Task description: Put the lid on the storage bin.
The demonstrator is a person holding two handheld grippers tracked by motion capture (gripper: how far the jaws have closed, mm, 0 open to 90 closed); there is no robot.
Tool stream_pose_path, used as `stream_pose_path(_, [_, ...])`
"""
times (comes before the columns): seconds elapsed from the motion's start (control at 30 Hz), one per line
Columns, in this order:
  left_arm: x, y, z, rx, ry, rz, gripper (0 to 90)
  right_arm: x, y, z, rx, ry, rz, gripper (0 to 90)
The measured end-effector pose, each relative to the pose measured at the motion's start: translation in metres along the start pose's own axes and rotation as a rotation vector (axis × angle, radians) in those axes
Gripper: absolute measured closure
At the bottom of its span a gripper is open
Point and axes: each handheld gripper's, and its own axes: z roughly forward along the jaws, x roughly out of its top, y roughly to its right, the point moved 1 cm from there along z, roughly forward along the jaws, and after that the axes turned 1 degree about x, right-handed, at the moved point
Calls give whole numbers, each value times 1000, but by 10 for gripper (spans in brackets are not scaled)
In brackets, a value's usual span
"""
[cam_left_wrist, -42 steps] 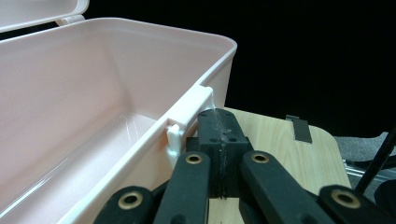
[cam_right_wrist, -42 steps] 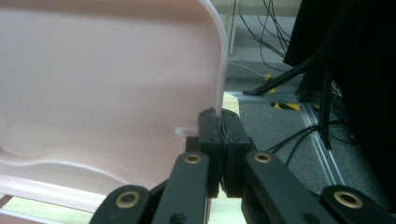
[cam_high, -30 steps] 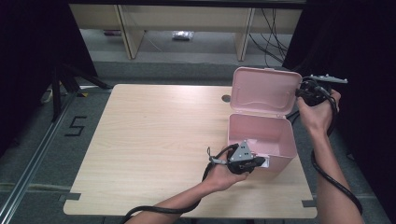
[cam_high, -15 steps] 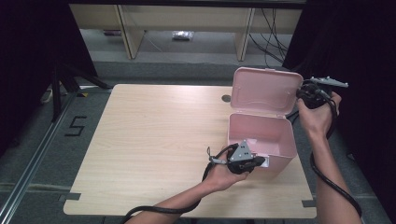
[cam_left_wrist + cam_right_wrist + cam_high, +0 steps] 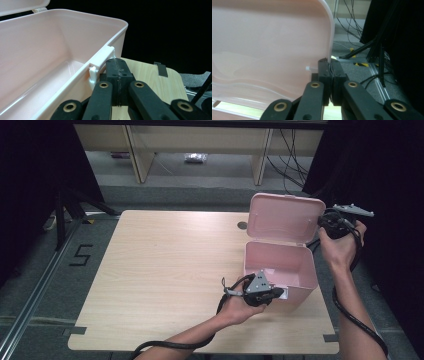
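Bracing the open pink box (image 5: pixel 280 265) at the surface's right edge, left gripper (image 5: pixel 278 294) fingers pressed together against its front latch (image 5: pixel 101 61), right gripper (image 5: pixel 324 221) fingers pinching the upright lid's (image 5: pixel 287 217) edge, nearer hand for swinging it.

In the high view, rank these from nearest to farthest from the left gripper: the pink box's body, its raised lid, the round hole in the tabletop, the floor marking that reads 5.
Measured from the left gripper:
1. Pink box body, right against the gripper at its front wall.
2. Raised lid, standing up behind the body.
3. Round hole, on the tabletop left of the lid, slightly farther.
4. Floor marking 5, off the table's left edge.
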Motion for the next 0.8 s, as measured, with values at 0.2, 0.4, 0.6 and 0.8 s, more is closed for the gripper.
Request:
stream_pose_path(0.2, [0,0,0,1,1,0,900,-2,0,-1,-1,12,2,898])
stream_pose_path(0.4, [0,0,0,4,0,2,900,-4,-1,-1,-2,23,6,898])
stream_pose_path(0.6, [0,0,0,3,-2,2,900,-5,0,-2,1,37,-10,898])
stream_pose_path(0.8, [0,0,0,5,-3,0,900,-7,-1,-5,-4,51,-14,898])
